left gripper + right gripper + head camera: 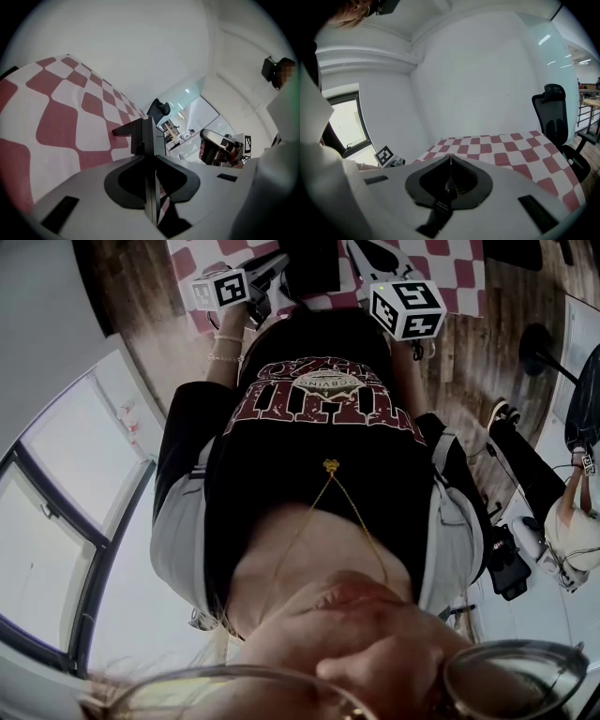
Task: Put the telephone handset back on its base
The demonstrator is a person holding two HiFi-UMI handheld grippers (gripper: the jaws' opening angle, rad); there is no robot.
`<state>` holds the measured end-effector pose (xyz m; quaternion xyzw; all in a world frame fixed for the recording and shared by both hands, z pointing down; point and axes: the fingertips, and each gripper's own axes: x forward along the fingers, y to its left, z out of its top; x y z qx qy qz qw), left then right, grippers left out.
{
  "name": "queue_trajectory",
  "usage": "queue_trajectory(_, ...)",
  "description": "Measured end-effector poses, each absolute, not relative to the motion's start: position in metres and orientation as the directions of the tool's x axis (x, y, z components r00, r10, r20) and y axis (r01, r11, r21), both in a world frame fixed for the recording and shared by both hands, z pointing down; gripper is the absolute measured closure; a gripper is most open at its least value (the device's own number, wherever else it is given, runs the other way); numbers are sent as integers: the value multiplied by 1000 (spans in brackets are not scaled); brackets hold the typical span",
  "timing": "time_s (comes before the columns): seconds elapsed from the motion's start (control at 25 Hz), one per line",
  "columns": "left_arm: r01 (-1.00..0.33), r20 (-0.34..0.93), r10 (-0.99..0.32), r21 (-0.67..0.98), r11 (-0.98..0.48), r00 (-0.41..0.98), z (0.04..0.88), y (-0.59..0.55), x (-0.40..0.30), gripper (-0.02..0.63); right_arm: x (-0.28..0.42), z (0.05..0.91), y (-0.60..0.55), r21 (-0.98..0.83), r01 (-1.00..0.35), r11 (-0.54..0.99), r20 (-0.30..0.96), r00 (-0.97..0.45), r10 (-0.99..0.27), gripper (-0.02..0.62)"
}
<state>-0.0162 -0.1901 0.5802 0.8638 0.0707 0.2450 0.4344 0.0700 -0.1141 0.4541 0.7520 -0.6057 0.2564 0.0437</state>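
Note:
No telephone handset or base can be told in any view; a dark object (310,262) lies on the red-and-white checkered tablecloth (459,273) between the two grippers, too cropped to identify. My left gripper (268,272) with its marker cube (217,289) points at the table edge. Its jaws (149,123) stand pressed together with nothing between them, above the cloth (61,117). My right gripper (371,259) carries its own cube (406,307). Its jaws (450,159) also meet in a thin line and hold nothing.
The person's torso fills the middle of the head view. A black office chair (555,119) stands at the table's far side. A window (56,484) is at the left, wooden floor (469,381) and another person (574,521) at the right.

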Motion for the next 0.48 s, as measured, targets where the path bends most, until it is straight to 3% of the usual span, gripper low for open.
queue_trajectory(0.12,-64,297,347,833,-549,889,593,-191,-18,528,70,456,-117,-243,-934,-261,442,133,-887,574)
queue_trajectory(0.48,-42,280,363,838,-544,889,588,-191,-16,526,71,456,-121,-231,-933,-277,453,149,-879,574)
